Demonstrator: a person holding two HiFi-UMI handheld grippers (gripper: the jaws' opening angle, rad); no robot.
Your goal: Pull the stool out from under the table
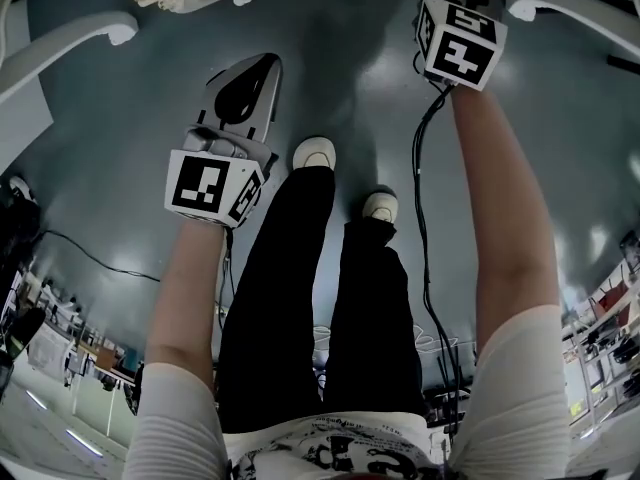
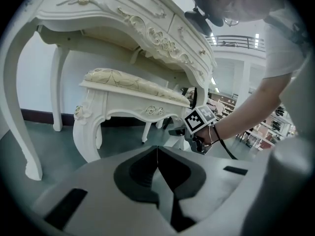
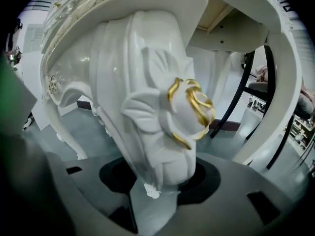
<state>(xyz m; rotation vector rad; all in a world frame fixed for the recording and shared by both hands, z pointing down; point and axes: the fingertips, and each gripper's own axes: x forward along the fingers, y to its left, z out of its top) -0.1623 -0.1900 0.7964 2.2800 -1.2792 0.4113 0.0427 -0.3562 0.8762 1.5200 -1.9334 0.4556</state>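
Obs. The white carved wooden stool with a cream padded seat (image 2: pixel 133 90) stands tucked beneath the ornate white dressing table (image 2: pixel 123 14), all its legs on the smooth grey floor.

Handling (my judgement). Solid painted wood, so rigid and fairly heavy. It should slide rather than need lifting. The gloss paint looks slippery, and the raised carving and the gold-edged rose (image 3: pixel 189 107) could chip under pressure. The best hold is a front leg just under the seat rail, on the plainer wood below the rose. One hold per side would keep it from swinging into the table legs.

Right gripper (image 3: pixel 157 188). Its jaws stand wide with the stool's carved front leg (image 3: pixel 152 107) filling the gap. The pads appear to bear on both sides, so I read this as a grip.

Left gripper (image 2: pixel 157 149). Its jaws are fully together with nothing between them. It hangs well short of the stool and points towards it.
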